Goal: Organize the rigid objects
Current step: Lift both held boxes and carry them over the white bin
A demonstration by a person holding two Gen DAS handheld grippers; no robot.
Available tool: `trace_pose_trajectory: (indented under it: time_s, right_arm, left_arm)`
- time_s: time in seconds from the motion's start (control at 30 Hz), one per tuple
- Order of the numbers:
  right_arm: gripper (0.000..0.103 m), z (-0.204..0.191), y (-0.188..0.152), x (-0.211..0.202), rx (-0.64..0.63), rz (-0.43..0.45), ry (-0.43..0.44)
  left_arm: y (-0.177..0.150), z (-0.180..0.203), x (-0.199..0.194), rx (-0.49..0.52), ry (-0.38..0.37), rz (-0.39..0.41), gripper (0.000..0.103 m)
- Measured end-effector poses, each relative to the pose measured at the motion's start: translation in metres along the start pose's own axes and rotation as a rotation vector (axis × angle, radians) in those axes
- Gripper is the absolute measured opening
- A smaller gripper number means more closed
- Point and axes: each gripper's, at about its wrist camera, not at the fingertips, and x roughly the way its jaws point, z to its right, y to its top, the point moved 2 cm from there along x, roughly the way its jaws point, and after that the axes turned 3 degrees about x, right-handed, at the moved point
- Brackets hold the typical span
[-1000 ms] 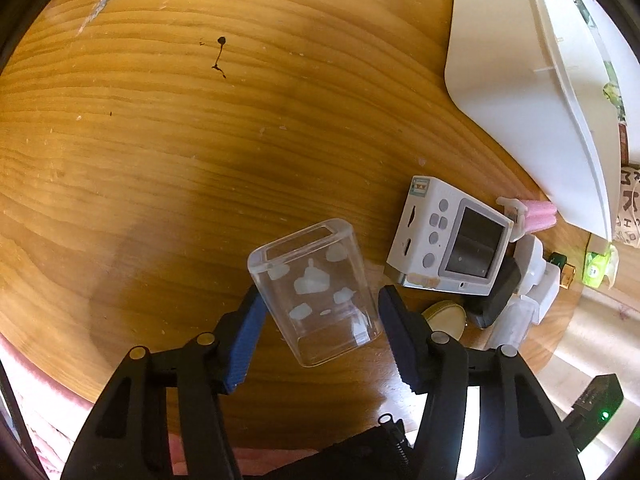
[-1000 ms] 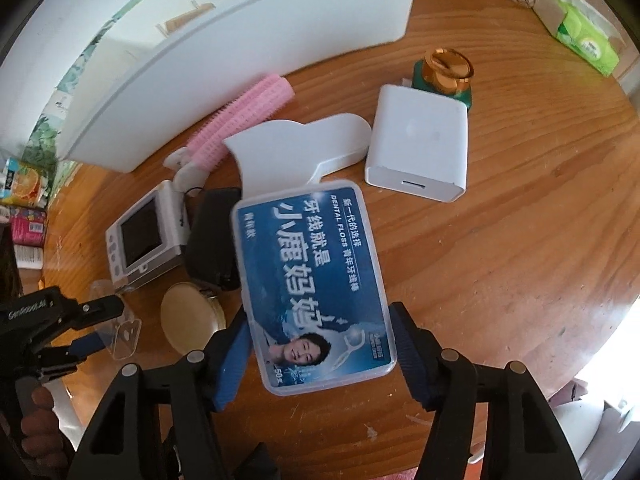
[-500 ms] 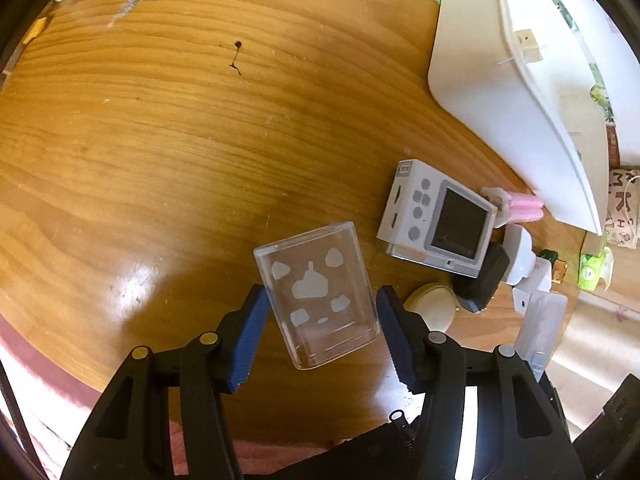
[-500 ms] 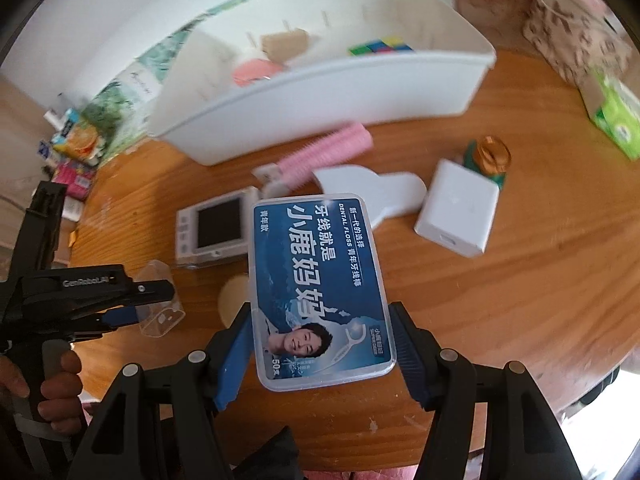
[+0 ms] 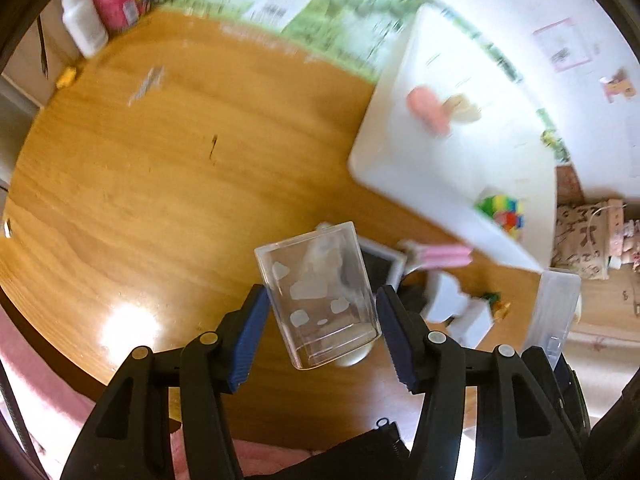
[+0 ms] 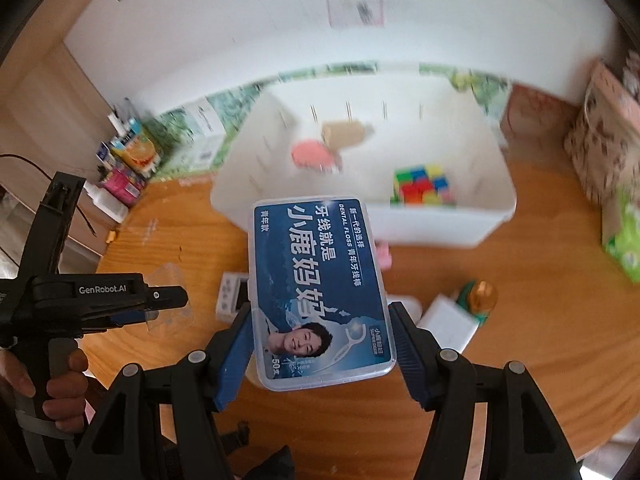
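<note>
My left gripper [image 5: 320, 328] is shut on a clear plastic cup [image 5: 320, 296] with white cloud marks and holds it above the wooden table [image 5: 160, 200]. My right gripper [image 6: 320, 344] is shut on a blue dental floss box [image 6: 316, 288], held in the air in front of the white bin [image 6: 440, 220]. The bin holds a colour cube [image 6: 424, 188], a pink item [image 6: 312, 156] and a tan item [image 6: 344, 132]. The bin [image 5: 440, 168] is up and right in the left wrist view. The left gripper also shows in the right wrist view [image 6: 160, 300].
On the table below lie a small white screen device [image 6: 232, 296], a pink hair roller [image 5: 444, 258], a white box [image 6: 448, 320], a green-gold jar [image 6: 480, 296]. Packets and a bottle [image 5: 84, 28] stand at the far left edge. A green tissue pack [image 6: 624, 240] lies right.
Both grippers have risen and tilted up with their objects. The bin's inside and the wall now show, and the table items have dropped lower in view.
</note>
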Motion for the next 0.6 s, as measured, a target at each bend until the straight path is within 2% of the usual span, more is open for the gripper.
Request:
trace_pose_trajectory:
  time_s: [0.33, 0.6]
  right_arm:
    - [0.065, 0.016, 0.050, -0.019, -0.102, 0.118, 0.031]
    - [0.065, 0.036, 0.089, -0.010, -0.158, 0.220, 0.033]
  left_arm:
    - [0.032, 0.059, -0.023, 0.055, -0.012, 0.166, 0.059]
    - [0.061, 0.099, -0.025, 0.107, -0.007, 0.298, 0.059]
